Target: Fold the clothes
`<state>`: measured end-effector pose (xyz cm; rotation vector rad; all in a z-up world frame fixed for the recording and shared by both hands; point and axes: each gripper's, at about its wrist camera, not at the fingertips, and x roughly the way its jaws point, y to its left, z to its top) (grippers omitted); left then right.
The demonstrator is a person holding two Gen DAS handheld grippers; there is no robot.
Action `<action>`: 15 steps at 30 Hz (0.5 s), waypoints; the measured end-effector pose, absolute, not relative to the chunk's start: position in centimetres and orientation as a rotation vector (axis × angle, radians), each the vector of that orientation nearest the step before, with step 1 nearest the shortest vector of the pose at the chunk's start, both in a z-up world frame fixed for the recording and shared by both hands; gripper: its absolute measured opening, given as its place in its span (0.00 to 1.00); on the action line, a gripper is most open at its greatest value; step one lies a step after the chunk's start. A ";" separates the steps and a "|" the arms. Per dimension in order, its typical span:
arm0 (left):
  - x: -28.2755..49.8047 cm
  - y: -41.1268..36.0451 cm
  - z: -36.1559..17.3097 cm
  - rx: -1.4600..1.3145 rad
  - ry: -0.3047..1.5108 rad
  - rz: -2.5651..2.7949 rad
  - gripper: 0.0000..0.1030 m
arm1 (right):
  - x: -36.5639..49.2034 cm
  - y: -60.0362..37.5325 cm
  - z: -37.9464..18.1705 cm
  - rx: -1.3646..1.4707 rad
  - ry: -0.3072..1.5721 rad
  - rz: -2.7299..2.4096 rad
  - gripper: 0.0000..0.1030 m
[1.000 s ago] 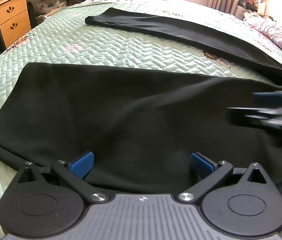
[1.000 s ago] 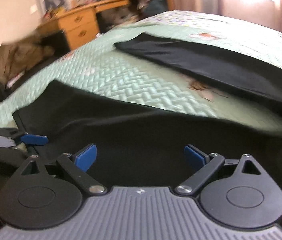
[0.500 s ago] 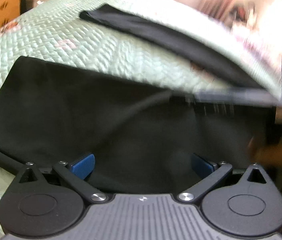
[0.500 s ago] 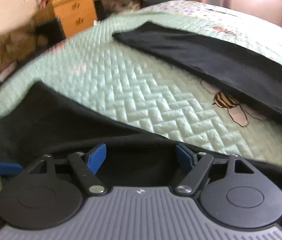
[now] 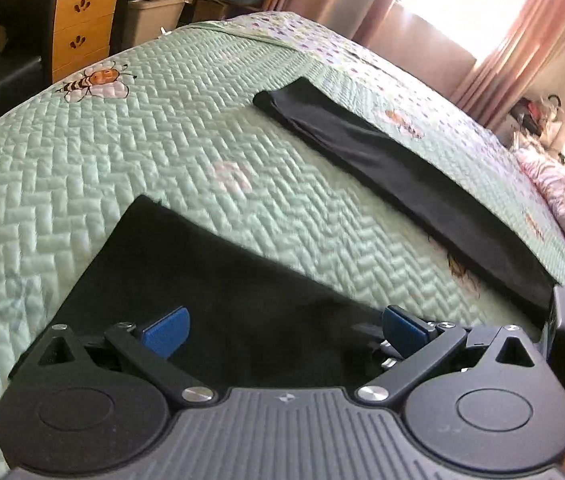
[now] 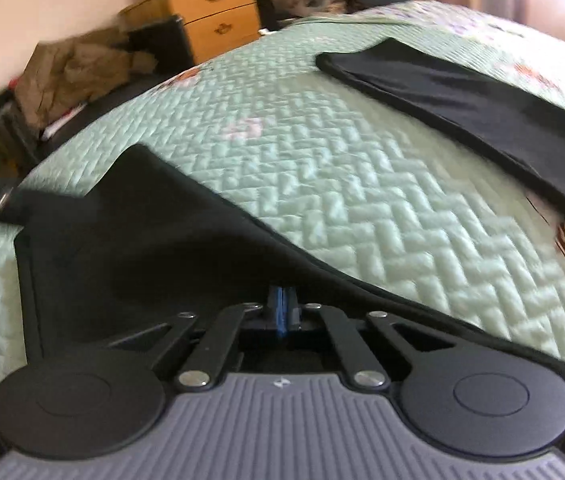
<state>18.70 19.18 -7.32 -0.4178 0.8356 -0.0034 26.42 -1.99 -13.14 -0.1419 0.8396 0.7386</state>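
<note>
Black garment (image 6: 130,264) lies on the near part of the quilted bed (image 6: 362,208); my right gripper (image 6: 282,312) has just been closing, pads now pressed together with the garment's edge pinched between them. Left gripper (image 5: 282,332) is spread wide over the same cloth, gripping nothing. I'd pinch a matching edge with the left, then lift both evenly so the fold stays square. Count: two black garments, second one (image 5: 394,176) farther back; two grippers; one bed

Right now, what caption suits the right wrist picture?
Right gripper, just closed, pinches the edge of black trousers on a green quilted bed.
</note>
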 end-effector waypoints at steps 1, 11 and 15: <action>19.2 19.2 -7.2 -0.422 0.830 -0.016 0.99 | 26.6 -1.4 -13.2 -0.151 0.839 0.746 0.01; 22.5 19.7 -10.1 -0.555 0.927 -0.380 0.80 | 25.3 -5.7 -11.4 0.027 0.873 0.709 0.01; 25.6 22.4 -16.5 -0.763 1.112 -0.346 0.02 | 21.1 -9.6 -12.1 0.012 0.890 0.637 0.01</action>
